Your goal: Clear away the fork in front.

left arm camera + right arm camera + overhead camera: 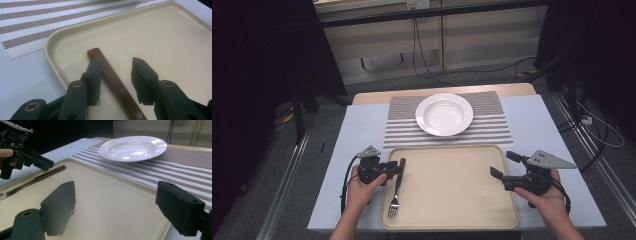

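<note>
My left gripper (116, 75) hangs open astride the fork (395, 190) handle on the tray (452, 187). My right gripper (120, 210) is wide open over the tray's right edge.

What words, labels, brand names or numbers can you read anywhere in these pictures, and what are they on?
None can be read.
The white plate, the striped placemat, the beige tray and the fork with its brown handle are all plain, with no print.
The left tool and right tool show no lettering.
</note>
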